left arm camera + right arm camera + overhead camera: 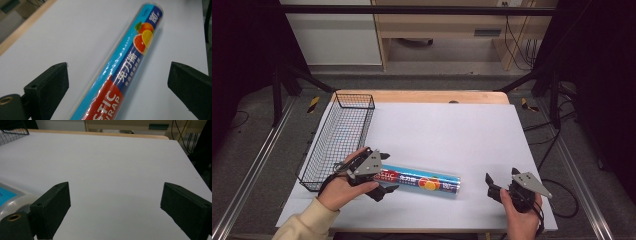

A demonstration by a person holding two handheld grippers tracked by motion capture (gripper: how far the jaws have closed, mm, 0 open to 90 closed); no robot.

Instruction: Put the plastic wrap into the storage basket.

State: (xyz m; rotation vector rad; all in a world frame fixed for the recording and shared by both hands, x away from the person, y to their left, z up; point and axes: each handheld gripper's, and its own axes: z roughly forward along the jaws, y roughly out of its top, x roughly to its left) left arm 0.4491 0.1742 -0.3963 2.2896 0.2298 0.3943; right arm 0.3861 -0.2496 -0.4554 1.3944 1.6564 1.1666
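- One plastic wrap roll (419,181): glossy blue cylinder lying flat on the white table (447,130).
- One black wire basket (339,137), rectangular mesh, at the table's left.
- Left gripper (384,172): jaws wide apart, straddling the roll's end, pads clear.
- Right gripper (492,186): jaws wide apart, holding nothing.

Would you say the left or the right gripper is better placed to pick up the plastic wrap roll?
Left: the left gripper already straddles the plastic wrap roll with open jaws; the right gripper sits beyond its end.
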